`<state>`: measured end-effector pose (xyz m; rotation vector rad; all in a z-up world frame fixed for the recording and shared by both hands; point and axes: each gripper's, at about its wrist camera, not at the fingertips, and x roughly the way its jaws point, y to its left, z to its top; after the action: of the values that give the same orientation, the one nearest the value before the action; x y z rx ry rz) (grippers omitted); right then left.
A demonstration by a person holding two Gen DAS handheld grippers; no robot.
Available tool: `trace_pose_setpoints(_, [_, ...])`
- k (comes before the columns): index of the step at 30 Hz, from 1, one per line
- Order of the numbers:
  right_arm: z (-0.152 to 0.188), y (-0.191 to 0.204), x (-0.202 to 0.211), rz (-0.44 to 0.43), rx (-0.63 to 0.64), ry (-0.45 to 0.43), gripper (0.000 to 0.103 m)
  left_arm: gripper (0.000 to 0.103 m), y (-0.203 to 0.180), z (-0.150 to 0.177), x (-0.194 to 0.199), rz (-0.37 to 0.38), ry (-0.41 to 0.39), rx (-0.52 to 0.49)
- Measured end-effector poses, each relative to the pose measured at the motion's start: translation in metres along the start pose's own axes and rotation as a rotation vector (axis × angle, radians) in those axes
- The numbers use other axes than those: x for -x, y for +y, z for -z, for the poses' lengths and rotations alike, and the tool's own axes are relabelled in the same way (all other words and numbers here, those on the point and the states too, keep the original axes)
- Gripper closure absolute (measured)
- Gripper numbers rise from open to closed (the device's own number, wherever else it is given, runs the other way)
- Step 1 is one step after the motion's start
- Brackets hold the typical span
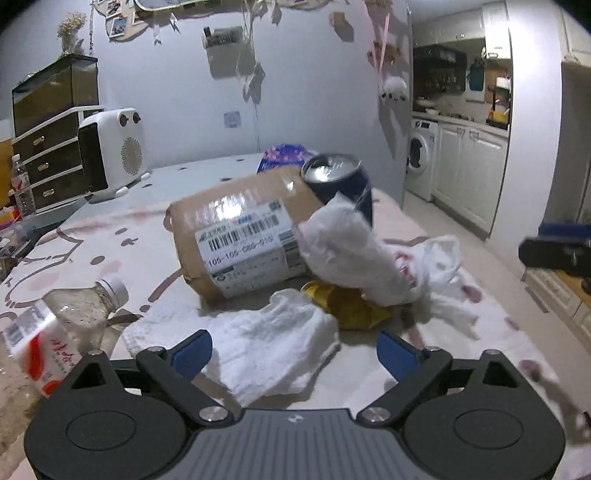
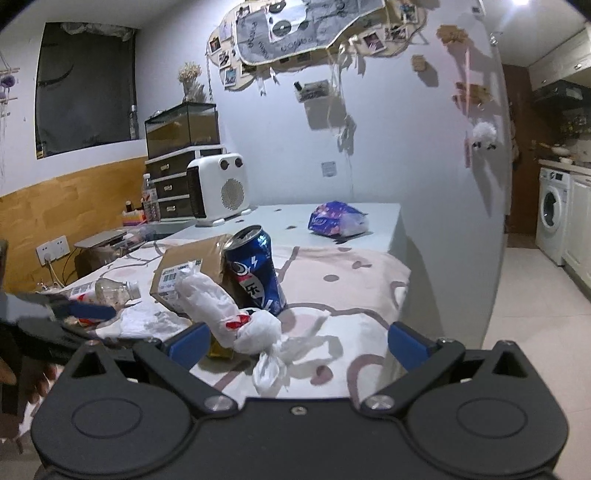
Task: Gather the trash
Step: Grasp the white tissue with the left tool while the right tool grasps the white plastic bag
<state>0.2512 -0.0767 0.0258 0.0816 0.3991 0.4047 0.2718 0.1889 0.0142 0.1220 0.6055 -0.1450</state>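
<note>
Approach step: I held left gripper (image 1: 293, 350) fingers apart over crumpled tissue (image 1: 273, 347) on table (image 1: 110, 236); right gripper (image 2: 295, 341) fingers apart, empty, near tied plastic bag (image 2: 255, 332). Next: lower, close on tissue.

I see a blue can (image 2: 255, 267), a brown box (image 1: 236, 225), white tissue (image 1: 273, 343) and a pink spotted cloth (image 2: 354, 280).

Pale wall (image 2: 388, 147) carrying photo collage (image 2: 303, 33); dark window (image 2: 85, 88) sitting left; washing machine (image 2: 552, 214) standing on tiled floor (image 2: 535, 314).
</note>
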Motion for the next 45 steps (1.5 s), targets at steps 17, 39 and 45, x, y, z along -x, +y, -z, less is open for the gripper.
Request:
trace_pose_setpoints(17, [-0.007,-0.026,-0.12,-0.307,-0.104,0.147,0.007,0.024,0.042,0.004,-0.027,0.029,0.018,0.194])
trace_pose_setpoints(39, [0.002,0.045,-0.006,-0.45,-0.012,0.226,0.018,0.095,0.036,0.012,0.0,0.024,0.022,0.222])
trace_pose_setpoints(45, [-0.006,0.04,-0.019,-0.234,0.125,0.14,0.018,0.095,0.027,0.014,0.022,0.037,-0.007,0.207])
